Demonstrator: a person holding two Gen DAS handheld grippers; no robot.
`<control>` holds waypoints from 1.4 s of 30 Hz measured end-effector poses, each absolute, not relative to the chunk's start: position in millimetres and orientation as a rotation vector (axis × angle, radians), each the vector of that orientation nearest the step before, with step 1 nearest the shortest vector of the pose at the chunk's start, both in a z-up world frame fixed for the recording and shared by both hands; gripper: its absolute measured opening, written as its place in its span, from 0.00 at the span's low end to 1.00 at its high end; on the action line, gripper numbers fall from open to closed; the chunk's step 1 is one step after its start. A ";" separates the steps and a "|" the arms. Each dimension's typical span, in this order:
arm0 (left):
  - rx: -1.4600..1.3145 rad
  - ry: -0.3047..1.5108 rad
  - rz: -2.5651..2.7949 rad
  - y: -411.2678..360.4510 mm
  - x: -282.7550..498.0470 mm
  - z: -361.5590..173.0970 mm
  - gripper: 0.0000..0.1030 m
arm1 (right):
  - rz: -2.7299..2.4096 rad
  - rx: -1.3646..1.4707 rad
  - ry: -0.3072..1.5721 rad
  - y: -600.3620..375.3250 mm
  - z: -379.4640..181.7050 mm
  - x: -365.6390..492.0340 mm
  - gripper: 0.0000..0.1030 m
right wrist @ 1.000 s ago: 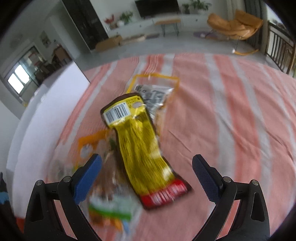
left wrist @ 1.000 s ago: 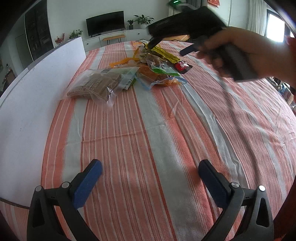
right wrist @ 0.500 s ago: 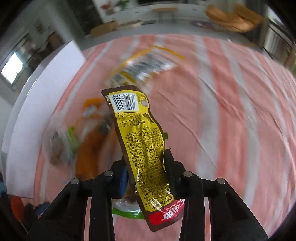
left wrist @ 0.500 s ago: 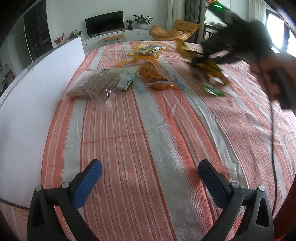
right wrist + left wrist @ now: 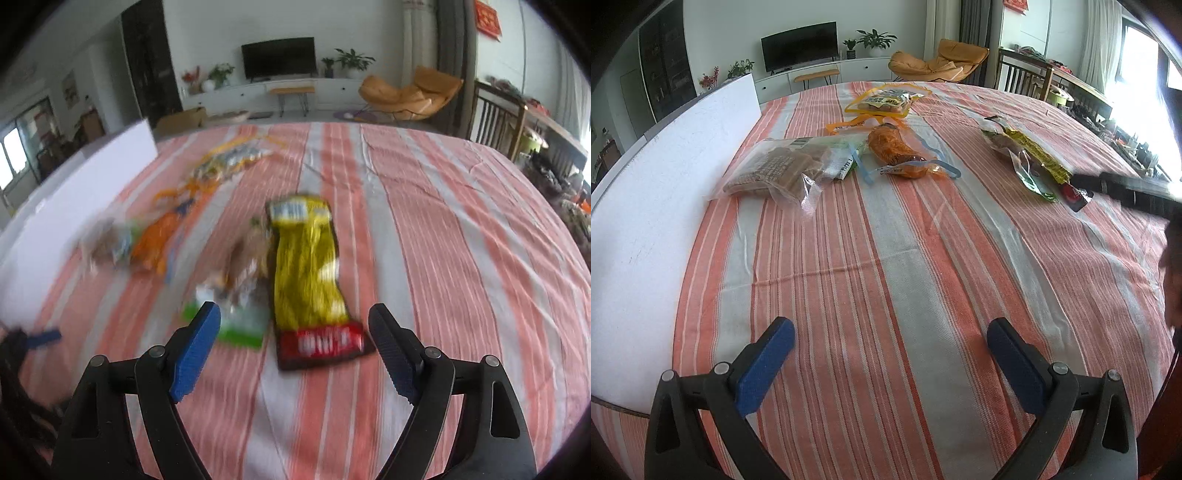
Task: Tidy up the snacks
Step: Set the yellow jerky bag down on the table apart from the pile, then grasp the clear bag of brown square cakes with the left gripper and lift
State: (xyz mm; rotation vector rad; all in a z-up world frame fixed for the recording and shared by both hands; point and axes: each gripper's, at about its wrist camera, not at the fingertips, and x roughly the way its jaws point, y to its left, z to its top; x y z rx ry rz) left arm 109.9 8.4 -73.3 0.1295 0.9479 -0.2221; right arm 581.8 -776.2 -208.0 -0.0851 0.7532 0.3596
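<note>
On the bench (image 5: pixel 923 258), our right claw (image 5: pixel 295 343) has just opened wide, dropping the yellow pack (image 5: pixel 310 273) apart from the pile; left claw (image 5: pixel 890 354) idles wide.

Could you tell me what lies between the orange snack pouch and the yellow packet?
Only bare striped tablecloth separates the orange snack pouch and yellow packet, clearest in the left wrist view.

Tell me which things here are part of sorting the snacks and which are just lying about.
Job: yellow packet, green-edged packet, orange snack bag, brown biscuit bag, yellow-rimmed pouch.

Lying about: white board, striped tablecloth, TV, armchair.
</note>
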 end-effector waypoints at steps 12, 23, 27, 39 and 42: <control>0.130 0.948 -0.221 8.2 109.7 -73.3 1.00 | 0.320 -0.193 0.820 -771.5 -237.6 572.0 0.87; -0.219 1.016 -0.270 29.1 157.1 -40.6 1.00 | 0.321 -0.156 0.836 -775.3 -240.8 573.1 0.89; -0.496 1.000 -0.027 67.0 218.7 -24.1 1.00 | 0.320 -0.156 0.837 -774.8 -241.1 573.5 0.89; -0.336 1.085 0.306 62.6 314.4 -64.7 0.99 | 0.306 -0.174 0.824 -771.0 -240.9 571.6 0.89; -0.180 0.996 0.198 54.1 305.5 -63.5 0.67 | 0.302 -0.179 0.823 -770.8 -240.6 571.7 0.89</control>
